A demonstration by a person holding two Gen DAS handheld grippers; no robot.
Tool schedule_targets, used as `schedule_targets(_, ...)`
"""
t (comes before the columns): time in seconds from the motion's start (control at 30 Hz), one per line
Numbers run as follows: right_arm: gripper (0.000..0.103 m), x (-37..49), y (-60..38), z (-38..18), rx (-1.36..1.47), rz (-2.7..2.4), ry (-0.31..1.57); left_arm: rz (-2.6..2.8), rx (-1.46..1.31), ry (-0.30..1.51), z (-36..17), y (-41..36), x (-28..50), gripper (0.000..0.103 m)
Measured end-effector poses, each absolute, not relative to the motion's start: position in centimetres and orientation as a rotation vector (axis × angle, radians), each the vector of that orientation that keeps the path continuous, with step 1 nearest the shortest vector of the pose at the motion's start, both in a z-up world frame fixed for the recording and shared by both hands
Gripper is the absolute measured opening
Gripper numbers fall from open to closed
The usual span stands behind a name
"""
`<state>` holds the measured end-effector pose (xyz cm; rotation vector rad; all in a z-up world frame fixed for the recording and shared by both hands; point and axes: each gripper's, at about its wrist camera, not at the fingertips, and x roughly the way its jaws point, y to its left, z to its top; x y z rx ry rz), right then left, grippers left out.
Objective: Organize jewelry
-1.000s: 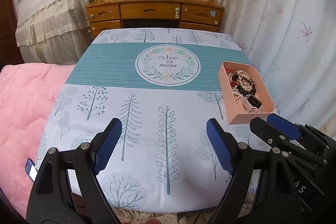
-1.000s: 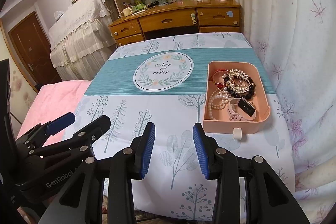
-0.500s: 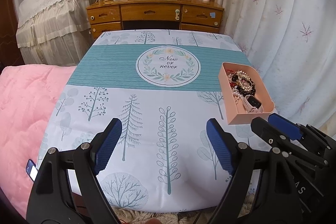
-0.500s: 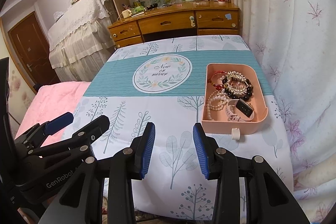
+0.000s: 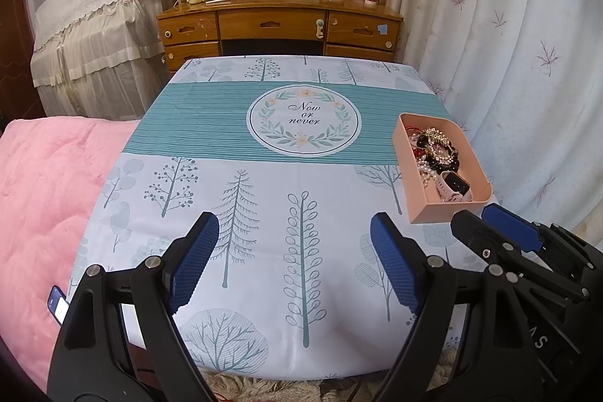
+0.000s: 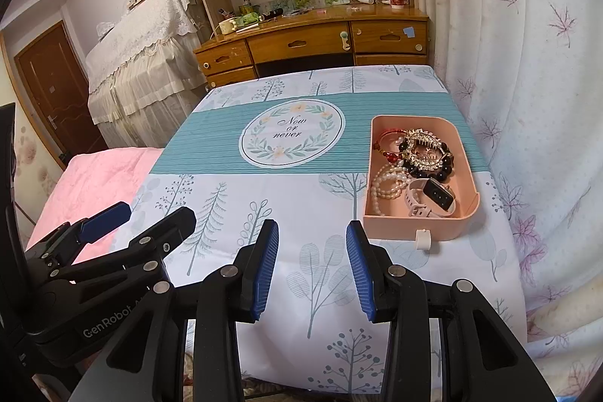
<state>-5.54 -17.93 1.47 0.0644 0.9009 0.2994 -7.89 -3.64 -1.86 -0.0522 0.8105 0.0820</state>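
We hold both tongs above the near edge of the desk [image 5: 264, 198], the left tongs [image 5: 294, 262] spread wide with nothing between the pads and the right tongs [image 6: 312, 270] released too, also bare. Ahead and to the right of the right tongs sits the pink tray [image 6: 467, 172], holding the pearl strand [image 6: 384, 185], a gold clip [image 6: 424, 144], dark beads [image 6: 444, 170] and a pale-strapped watch [image 6: 433, 196]. From the left tongs that tray [image 5: 441, 213] lies farther right, just beyond the right tongs' tips.
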Motion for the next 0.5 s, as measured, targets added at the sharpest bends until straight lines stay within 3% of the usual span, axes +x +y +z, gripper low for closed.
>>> schedule_targets(0.5,0.038,-6.19,-17.63,1.52,0.058,0.295,0.907,0.092,-0.055,0.821,-2.1,-3.39,-8.12,0.081)
